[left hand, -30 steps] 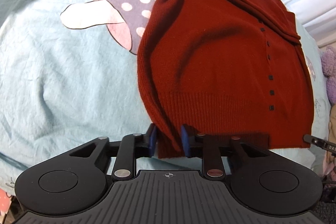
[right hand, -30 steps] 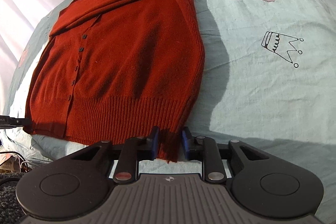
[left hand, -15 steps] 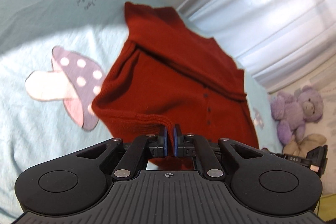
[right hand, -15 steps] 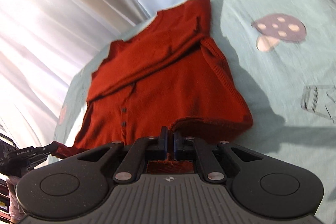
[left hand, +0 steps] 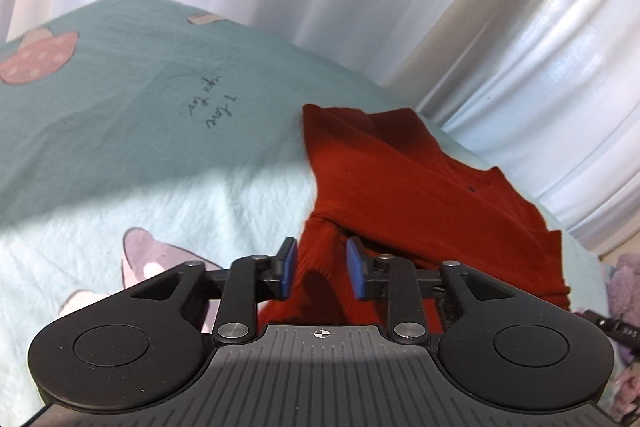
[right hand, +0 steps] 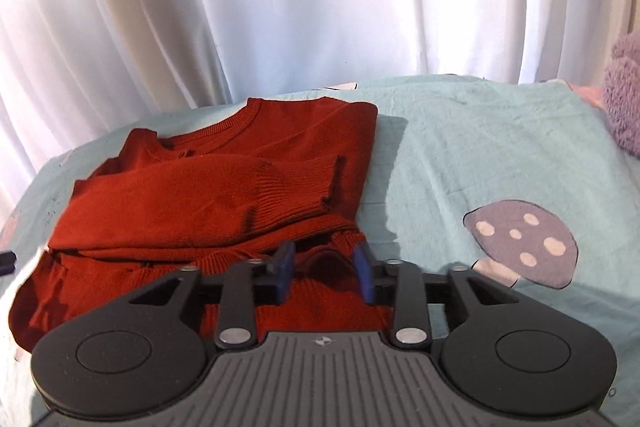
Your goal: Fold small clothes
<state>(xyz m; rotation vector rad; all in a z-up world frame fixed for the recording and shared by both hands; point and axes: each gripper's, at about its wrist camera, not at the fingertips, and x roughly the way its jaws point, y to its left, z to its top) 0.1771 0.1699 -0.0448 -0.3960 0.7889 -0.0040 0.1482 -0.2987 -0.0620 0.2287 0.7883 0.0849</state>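
Note:
A dark red knitted cardigan [right hand: 224,187] lies on the pale blue bedsheet [right hand: 480,155], its bottom half folded up over the top half and a sleeve lying across it. It also shows in the left wrist view [left hand: 400,187]. My left gripper [left hand: 322,269] is open, its blue pads either side of the folded left edge, not clamping it. My right gripper [right hand: 324,271] is open over the folded right edge, pads apart.
White curtains [right hand: 280,7] hang behind the bed. A purple plush toy [right hand: 624,99] sits at the right edge of the bed. The sheet has mushroom prints [right hand: 524,243]. The other gripper's tip [left hand: 616,327] shows at the far right of the left wrist view.
Both grippers closed on the cardigan's bottom hem, carried it forward over the upper half, and have now opened, releasing the hem onto the garment.

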